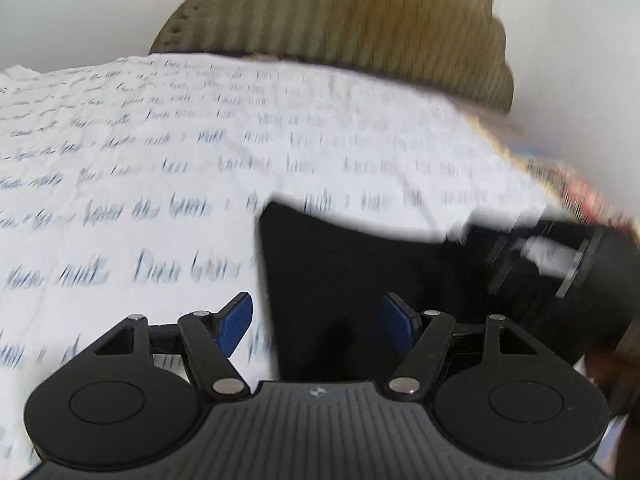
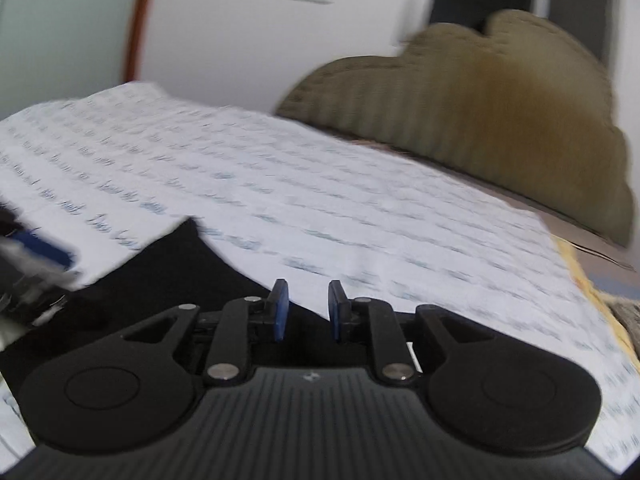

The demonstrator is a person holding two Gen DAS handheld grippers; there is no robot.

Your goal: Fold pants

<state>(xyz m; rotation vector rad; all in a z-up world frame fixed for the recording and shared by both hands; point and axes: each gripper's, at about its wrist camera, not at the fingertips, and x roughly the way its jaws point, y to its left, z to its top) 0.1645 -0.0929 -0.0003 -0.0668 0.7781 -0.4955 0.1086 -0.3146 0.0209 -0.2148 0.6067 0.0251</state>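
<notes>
Pants [image 1: 360, 280], black, lie flat on white script-printed sheet [image 1: 160, 160]; a square corner points to 11 o'clock in the left wrist view. Left gripper [image 1: 316, 320] spread wide and empty, straddling the fabric's left edge, pads clear of cloth. Right gripper [image 2: 306, 308] narrowed to a small gap with nothing visibly pinched; dark fabric spreads to its 9 o'clock. Olive cushion [image 2: 480, 120] at 1 o'clock beyond. Judgement: left tool is nearer that corner; long axis unclear through blur.

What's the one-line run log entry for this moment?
left gripper: open, nothing held, over black pants | right gripper: narrow gap, nothing between pads | pants on white printed sheet | both views blurred
</notes>
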